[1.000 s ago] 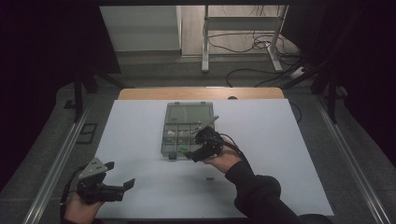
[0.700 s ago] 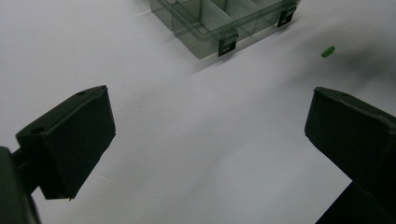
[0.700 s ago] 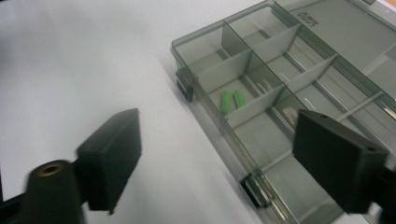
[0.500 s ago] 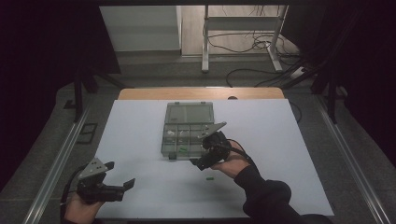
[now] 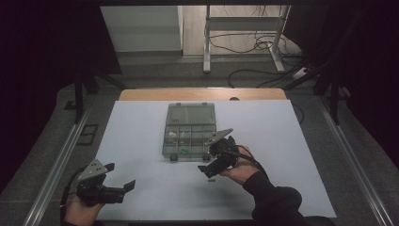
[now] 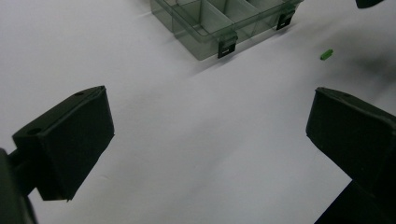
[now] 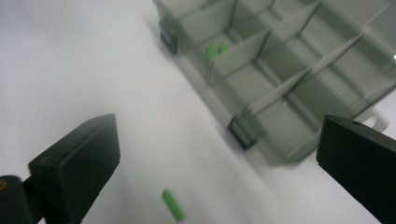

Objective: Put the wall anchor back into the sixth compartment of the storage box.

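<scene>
A clear grey compartment box (image 5: 190, 133) lies at the table's middle with its lid folded back. Two small green pieces (image 7: 216, 48) rest in one front compartment. A third green piece (image 7: 172, 205) lies loose on the white table in front of the box, also showing as the green piece (image 6: 326, 54) and as a green speck (image 5: 211, 179). My right gripper (image 5: 210, 165) hovers just above that piece, at the box's front right corner. Its jaws have just been opening and stand wide, with nothing between them (image 7: 219, 154). My left gripper (image 5: 120, 176) is open over bare table at the near left.
The white table (image 5: 291, 141) has a wooden strip along its far edge. The box's two front latches (image 6: 227, 47) face me. Beyond the table stand a metal frame and loose floor cables (image 5: 244, 44). Dark rails run along both sides.
My right gripper has drawn back from the box's front edge toward me and to the right, and its jaws have spread. The left gripper has stayed where it was.
</scene>
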A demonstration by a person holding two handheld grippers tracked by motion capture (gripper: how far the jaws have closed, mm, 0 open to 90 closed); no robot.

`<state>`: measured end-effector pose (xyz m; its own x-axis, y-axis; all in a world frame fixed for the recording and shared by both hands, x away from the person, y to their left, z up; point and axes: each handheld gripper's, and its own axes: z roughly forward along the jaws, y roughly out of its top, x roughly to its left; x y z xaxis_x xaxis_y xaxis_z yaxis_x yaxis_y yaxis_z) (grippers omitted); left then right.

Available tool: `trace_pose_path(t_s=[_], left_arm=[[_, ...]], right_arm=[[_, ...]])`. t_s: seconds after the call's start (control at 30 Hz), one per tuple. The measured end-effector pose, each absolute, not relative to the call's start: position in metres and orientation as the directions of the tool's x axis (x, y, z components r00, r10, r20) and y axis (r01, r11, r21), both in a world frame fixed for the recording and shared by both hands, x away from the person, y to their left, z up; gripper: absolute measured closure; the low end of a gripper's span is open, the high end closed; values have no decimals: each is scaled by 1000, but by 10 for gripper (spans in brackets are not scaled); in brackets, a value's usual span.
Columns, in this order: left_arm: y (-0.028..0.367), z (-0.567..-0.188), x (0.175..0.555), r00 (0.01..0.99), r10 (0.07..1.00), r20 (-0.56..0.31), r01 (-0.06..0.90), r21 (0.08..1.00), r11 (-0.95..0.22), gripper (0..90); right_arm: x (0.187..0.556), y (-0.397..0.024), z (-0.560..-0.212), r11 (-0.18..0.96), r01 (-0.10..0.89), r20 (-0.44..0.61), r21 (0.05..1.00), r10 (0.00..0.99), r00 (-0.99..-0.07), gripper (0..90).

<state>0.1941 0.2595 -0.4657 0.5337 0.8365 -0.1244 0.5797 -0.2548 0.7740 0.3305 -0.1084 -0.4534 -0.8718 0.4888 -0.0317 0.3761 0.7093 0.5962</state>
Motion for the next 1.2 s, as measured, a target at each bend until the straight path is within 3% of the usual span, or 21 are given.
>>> trace_pose_path(t_s=[0.13,0.23,0.33,0.4,0.5,0.53,0.57,0.67,0.7,0.73,0.77,0.8,0.9,1.1,1.2], left_arm=[[259,-466,194,535,836,-123,580,773,-257,16],[259,-466,194,536,835,-123,580,773,-258,17],[259,-466,194,537,835,-122,579,773,-260,17],[259,-466,194,537,835,-122,579,773,-260,17],[259,-466,194,537,835,-121,579,772,-261,18],[259,-466,194,537,835,-121,579,772,-261,18],[259,-466,194,538,835,-120,579,773,-262,18],[259,-466,194,538,834,-120,579,772,-262,19],[259,-466,194,538,834,-119,578,773,-263,19],[259,-466,194,539,834,-119,578,773,-263,19],[259,-466,194,539,834,-119,578,772,-263,20],[259,-466,194,539,834,-117,578,772,-265,20],[258,-466,194,539,834,-117,578,772,-265,20],[258,-466,194,539,834,-116,579,771,-267,21],[258,-466,194,537,835,-118,580,771,-264,21]], right_arm=[[328,-112,-461,723,414,-8,552,502,-865,0],[325,-116,-465,739,407,-26,536,497,-867,71],[323,-120,-471,747,406,-27,526,492,-870,192],[322,-122,-478,759,412,6,505,474,-880,321],[322,-122,-483,770,416,22,484,464,-885,378],[321,-121,-488,792,395,13,466,441,-898,455],[321,-121,-488,792,395,13,466,441,-898,455],[319,-117,-494,827,362,0,431,401,-916,564],[318,-113,-498,845,336,-2,416,370,-929,637],[318,-113,-498,845,336,-2,416,370,-929,637],[317,-111,-501,859,317,-7,402,349,-937,709],[317,-111,-501,859,317,-7,402,349,-937,709],[316,-108,-504,876,282,-13,391,312,-950,819],[318,-108,-502,866,303,8,398,327,-945,828],[320,-109,-492,840,300,10,452,331,-943,828]])
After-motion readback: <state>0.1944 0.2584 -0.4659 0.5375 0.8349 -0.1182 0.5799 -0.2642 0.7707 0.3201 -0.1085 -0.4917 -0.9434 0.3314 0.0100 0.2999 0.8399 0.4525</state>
